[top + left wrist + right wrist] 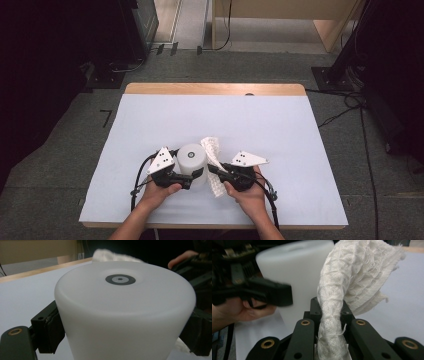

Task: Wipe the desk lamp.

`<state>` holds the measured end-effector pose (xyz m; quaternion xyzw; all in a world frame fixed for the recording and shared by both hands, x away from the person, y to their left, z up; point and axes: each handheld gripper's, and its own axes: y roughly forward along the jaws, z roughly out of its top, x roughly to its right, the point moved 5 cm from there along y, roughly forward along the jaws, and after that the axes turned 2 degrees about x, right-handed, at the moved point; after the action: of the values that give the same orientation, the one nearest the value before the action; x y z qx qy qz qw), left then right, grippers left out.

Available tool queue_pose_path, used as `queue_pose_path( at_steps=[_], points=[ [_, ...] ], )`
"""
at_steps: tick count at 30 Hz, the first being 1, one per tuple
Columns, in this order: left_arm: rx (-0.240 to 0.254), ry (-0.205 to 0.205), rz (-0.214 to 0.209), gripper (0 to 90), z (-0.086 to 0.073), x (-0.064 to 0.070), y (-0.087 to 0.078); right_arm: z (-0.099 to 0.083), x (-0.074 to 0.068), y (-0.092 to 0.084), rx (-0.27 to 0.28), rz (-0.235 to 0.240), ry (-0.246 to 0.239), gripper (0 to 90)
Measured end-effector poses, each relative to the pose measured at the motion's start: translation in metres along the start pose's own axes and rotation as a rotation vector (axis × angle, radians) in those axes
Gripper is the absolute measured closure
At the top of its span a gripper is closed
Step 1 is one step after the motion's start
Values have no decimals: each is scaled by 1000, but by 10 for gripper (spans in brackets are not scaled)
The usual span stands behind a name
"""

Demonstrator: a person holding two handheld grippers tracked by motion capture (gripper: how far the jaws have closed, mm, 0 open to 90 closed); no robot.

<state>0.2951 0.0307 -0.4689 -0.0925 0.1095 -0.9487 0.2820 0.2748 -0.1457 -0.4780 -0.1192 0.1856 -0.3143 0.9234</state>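
A white, frosted cylinder (pixel 191 157) stands upright on the white table cover (pixel 225 120), near the front middle. Its flat top carries a small dark ring (pixel 120 279). My left gripper (pixel 195 176) is shut on the cylinder (pixel 125 310), one black jaw on each side of its wall. My right gripper (pixel 214 170) is shut on a white waffle-weave cloth (pixel 212 150). The cloth (pixel 352 277) rises bunched from between the jaws and fans out with frayed edges right beside the cylinder (pixel 297 265). Whether they touch I cannot tell.
The table's wooden far edge (pixel 215 89) borders grey carpet. Black stands and cables (pixel 345 107) lie on the floor to the right, and dark equipment (pixel 115 65) stands at the far left. Both of the person's hands sit near the table's front edge.
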Motion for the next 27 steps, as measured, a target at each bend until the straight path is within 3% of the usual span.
queue_pose_path(
  at_steps=[8, 12, 18, 27],
  points=[
    [8, 3, 2, 89, 2, -2, -3, -8, 1, 8, -43, -6, 11, 796],
    [-34, 45, -1, 89, -4, 3, 3, -1, 1, 1, -11, -11, 2, 797],
    [-42, 58, -1, 89, -4, 6, 6, 12, 0, -10, 50, -4, 8, 797],
    [4, 26, 18, 89, 3, -2, -2, -7, 0, 6, -29, 6, 22, 796]
  ],
)
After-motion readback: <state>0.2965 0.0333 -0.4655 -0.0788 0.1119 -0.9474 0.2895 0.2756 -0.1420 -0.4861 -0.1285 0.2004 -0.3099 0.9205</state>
